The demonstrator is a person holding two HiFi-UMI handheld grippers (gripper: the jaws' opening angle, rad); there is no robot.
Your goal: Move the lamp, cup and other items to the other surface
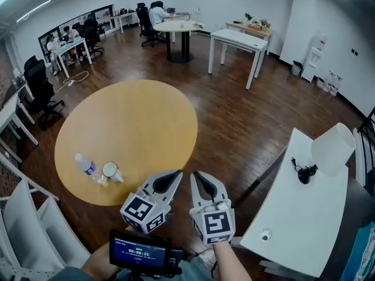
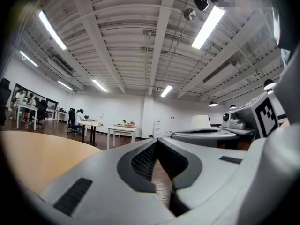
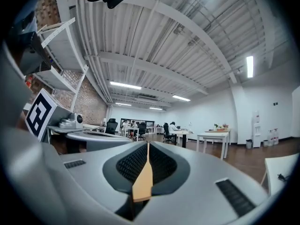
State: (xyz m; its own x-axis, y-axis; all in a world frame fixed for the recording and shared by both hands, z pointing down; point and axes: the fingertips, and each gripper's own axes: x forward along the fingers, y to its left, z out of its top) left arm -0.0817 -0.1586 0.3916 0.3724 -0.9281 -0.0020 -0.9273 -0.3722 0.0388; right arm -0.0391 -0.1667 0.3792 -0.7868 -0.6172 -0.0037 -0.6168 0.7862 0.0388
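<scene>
One cup (image 1: pixel 109 170) left of left tongs (image 1: pixel 174 175)

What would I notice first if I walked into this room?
Probably the big round yellow table in the middle, with a water bottle and a cup near its front edge. At the right, a white lamp sits on a white table. Down low, the left gripper and the right gripper point forward, both shut.

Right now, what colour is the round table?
Yellow-tan, like light wood: the table shows best in the head view.
</scene>
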